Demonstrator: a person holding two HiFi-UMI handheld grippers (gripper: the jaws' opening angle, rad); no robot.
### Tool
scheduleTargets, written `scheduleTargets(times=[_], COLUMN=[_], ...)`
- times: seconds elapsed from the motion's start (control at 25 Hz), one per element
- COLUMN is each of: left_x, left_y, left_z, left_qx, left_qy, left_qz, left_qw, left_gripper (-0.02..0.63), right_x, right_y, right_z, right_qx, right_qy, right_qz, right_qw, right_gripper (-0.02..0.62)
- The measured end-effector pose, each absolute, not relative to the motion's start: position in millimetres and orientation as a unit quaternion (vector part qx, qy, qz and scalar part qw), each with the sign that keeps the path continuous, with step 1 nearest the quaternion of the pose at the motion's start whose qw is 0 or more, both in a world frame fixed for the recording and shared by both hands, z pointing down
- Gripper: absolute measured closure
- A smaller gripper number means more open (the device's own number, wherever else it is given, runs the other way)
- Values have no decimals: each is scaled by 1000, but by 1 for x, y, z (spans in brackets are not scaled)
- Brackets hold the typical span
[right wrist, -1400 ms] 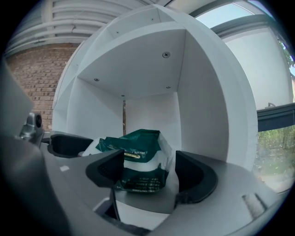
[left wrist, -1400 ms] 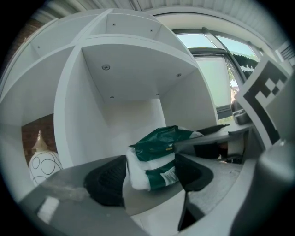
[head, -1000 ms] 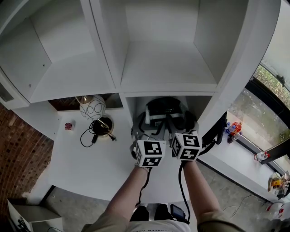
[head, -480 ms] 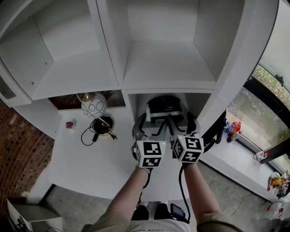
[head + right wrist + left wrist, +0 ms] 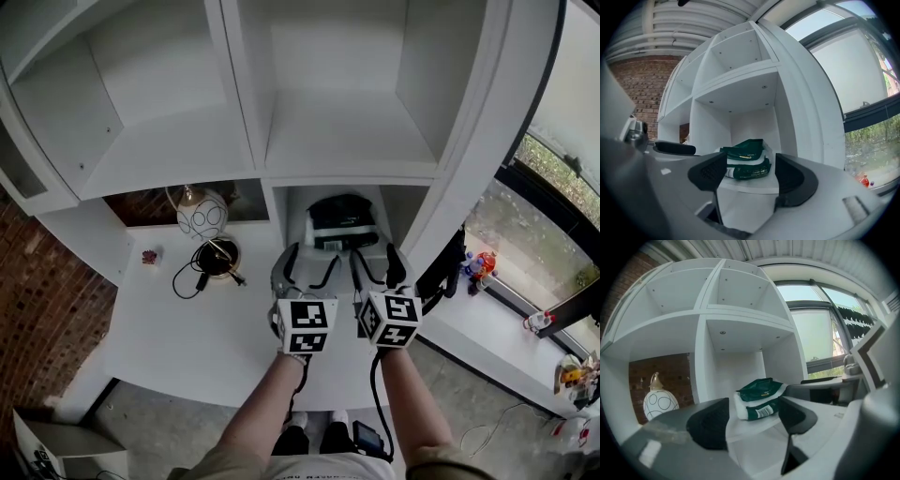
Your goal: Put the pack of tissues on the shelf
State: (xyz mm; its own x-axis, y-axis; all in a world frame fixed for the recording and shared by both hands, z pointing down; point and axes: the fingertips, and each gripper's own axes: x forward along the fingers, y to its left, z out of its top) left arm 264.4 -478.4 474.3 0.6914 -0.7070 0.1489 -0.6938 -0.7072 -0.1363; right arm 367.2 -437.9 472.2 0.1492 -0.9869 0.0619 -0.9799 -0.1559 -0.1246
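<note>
Inside the lower middle compartment of the white shelf (image 5: pixel 251 122) lies the pack of tissues (image 5: pixel 339 221). It is dark green with white bands and a small barcode label, soft and slightly crumpled. Compartment walls stand near on both sides of it, and bare white surface shows in front of it. The left gripper (image 5: pixel 307 268) and right gripper (image 5: pixel 377 268) hover side by side before the opening, over the worktop (image 5: pixel 178 328). Each has its fingers spread wide and empty, apart from the pack.
</note>
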Motion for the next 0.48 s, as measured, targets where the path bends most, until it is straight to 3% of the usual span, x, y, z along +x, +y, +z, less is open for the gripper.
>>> scheduleTargets(times=[0.12,0.48], left_x=[255,229], left_y=[-469,-438], left_z=[473,468], left_qx=[-918,-916], left_qy=[384,391], left_qz=[-94,-87], left_qw=[36,37], left_gripper=[264,422], right_x=[360,335], right_y=[-427,-391], right_z=[468,468], right_qx=[-758,-752], right_qy=[649,658], right_qz=[-56,-46], right_qw=[22,5], right_gripper=[283,384])
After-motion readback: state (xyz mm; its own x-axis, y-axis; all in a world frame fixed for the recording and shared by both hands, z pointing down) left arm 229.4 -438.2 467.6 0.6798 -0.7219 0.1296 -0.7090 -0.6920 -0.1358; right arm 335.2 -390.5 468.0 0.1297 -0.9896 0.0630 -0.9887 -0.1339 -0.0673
